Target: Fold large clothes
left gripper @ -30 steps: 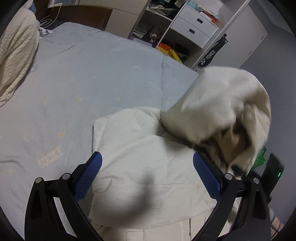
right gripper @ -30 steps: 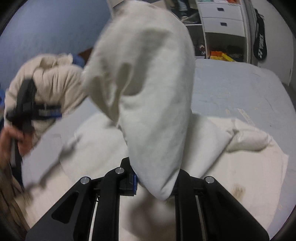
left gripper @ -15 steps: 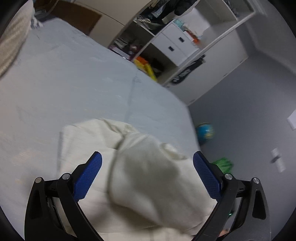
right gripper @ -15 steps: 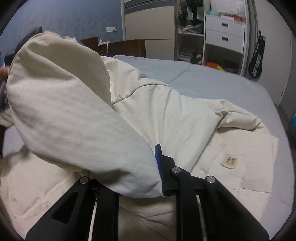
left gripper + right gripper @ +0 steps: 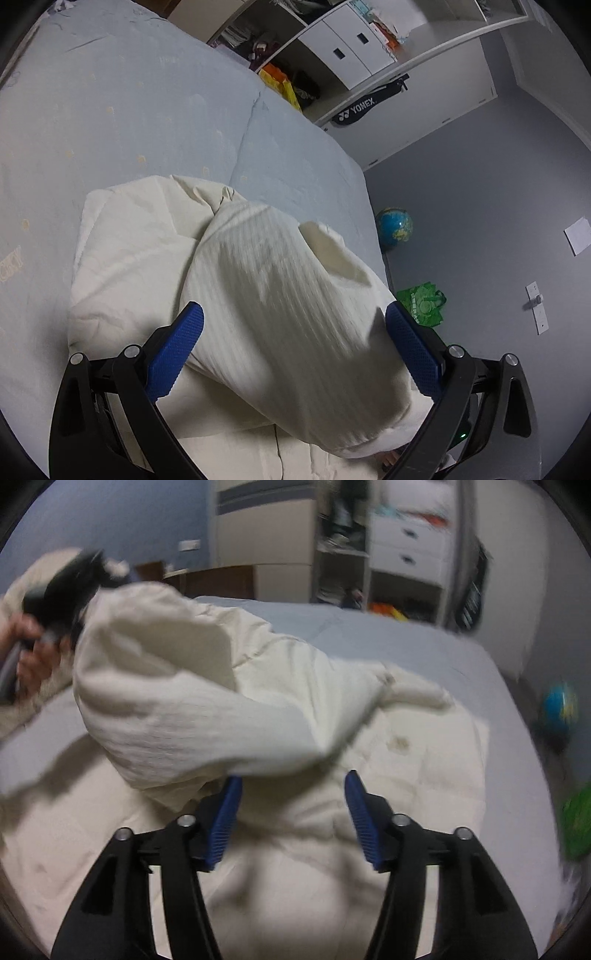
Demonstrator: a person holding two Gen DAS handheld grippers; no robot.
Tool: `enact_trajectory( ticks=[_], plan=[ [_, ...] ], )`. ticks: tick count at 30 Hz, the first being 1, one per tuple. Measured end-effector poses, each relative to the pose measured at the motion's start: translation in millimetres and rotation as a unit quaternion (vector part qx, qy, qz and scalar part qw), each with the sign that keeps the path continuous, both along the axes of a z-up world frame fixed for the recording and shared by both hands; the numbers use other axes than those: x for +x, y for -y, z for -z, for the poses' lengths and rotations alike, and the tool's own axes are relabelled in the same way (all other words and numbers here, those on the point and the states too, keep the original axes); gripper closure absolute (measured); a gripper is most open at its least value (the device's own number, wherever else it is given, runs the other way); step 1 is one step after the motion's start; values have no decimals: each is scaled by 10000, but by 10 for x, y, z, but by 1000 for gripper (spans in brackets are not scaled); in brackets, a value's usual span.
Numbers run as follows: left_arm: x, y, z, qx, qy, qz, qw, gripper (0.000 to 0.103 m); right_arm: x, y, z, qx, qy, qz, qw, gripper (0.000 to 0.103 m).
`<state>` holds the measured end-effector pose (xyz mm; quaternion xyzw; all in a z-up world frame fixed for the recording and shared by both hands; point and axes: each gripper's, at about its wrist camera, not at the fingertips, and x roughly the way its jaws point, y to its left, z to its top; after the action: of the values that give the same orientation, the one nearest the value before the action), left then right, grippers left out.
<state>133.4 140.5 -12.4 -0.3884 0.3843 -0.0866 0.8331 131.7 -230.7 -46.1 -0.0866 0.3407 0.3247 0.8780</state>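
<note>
From the left wrist, your left gripper (image 5: pixel 293 350) stands with its jaws wide apart and nothing pinched; the cream garment (image 5: pixel 258 295) bulges up between the blue pads without being pressed by them. The garment lies on the pale blue bed (image 5: pixel 129 110), near the corner closest to you, with one thick flap thrown over its body. So one fold looks laid, but the flap sits puffy and crooked, and the far edge shows bunched wrinkles; I judge smoothing and further folds are left. Bare bed lies open to the left and beyond. To the right the mattress edge is close, with a globe (image 5: pixel 394 226) and a green bag (image 5: pixel 424 302) on the floor below.

From the right wrist, your right gripper (image 5: pixel 291 812) is opening its jaws, and no cloth sits between the pads; the flap's edge hangs just above and beside the left pad. The view is blurred. Your left hand (image 5: pixel 33 650) shows at the far left beside the flap. Flat garment spreads ahead and right, short of the bed's right edge.
</note>
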Motion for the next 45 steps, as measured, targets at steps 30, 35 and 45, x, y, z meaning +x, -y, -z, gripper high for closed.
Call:
enact_trajectory(
  ticks=[30,35,45],
  plan=[
    [98,403,160,67,-326,1100,9934,78,549,-322,132,2606,-3981,1658,8638,16],
    [78,393,181,-236,-306,1177,9923,78,556,-533,160,2179,-3999,1551,8766,16],
    [83,397,157,-133,-336,1194,9922,78,360,-268,-141,1829,-3253,1798,9101,16]
  ],
)
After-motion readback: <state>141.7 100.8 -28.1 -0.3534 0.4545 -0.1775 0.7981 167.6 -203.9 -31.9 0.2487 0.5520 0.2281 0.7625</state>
